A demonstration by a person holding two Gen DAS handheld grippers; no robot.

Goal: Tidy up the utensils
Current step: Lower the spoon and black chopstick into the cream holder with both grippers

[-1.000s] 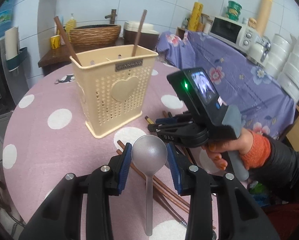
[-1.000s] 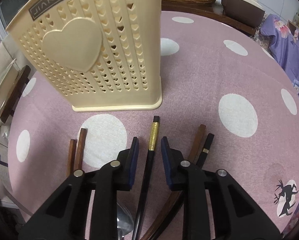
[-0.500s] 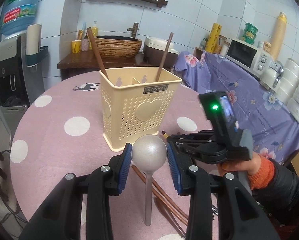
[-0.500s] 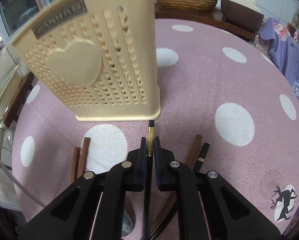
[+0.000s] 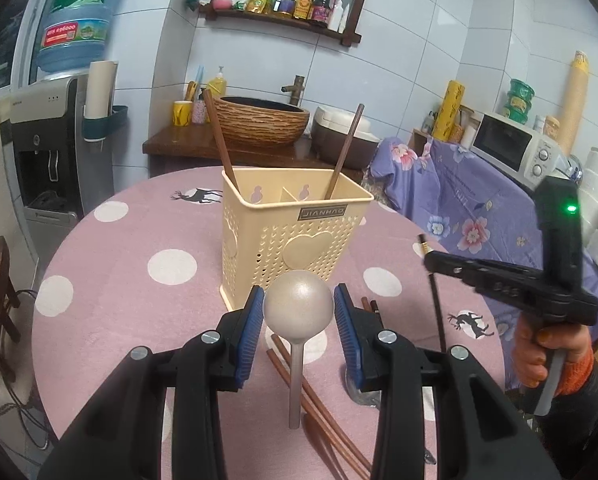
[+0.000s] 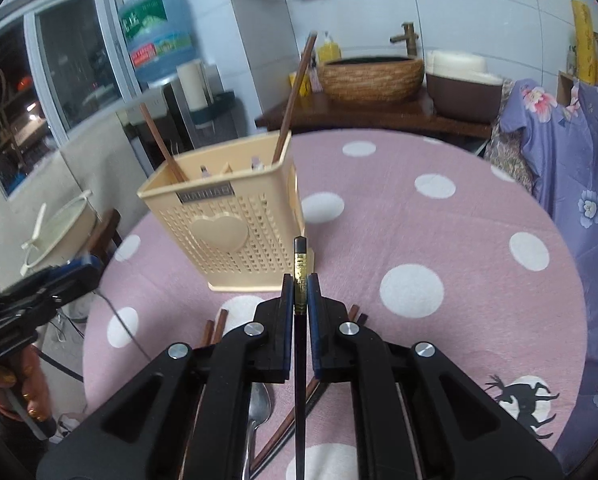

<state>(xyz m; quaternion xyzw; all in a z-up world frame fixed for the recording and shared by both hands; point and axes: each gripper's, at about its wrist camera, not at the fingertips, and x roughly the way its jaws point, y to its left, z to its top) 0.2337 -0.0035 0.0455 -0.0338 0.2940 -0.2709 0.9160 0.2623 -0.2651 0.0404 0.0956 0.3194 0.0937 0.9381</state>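
From the left wrist camera, the left claw (image 5: 298,312) is clamped on a silver spoon (image 5: 297,309). The blue pads (image 5: 247,324) press on both sides of the round bowl of the spoon, and its thin handle hangs down toward the camera. The spoon is up in the air, in front of the cream basket (image 5: 291,236). The basket stands upright on the pink dotted counter (image 5: 139,256), near the middle. Two brown chopsticks (image 5: 219,140) lean out of the basket top, one at the left and one at the right. The space between them at the rim looks open. More brown chopsticks (image 5: 315,396) lie flat on the counter under the claw. On the right, a hand (image 5: 539,356) holds the right claw (image 5: 429,258) high, well apart from the basket. A black chopstick (image 5: 435,300) hangs down from it.

From the right wrist camera, the right claw (image 6: 300,286) is shut tight on the black chopstick (image 6: 300,264), just below its gold band. The tip points up past the pads. The basket (image 6: 227,220) stands ahead and a bit left, with bare counter (image 6: 439,216) to its right. Below the claw lie another spoon (image 6: 257,404) and some chopsticks (image 6: 215,326) near the front edge. The left claw (image 6: 59,276) shows at the far left, beyond the counter's edge.
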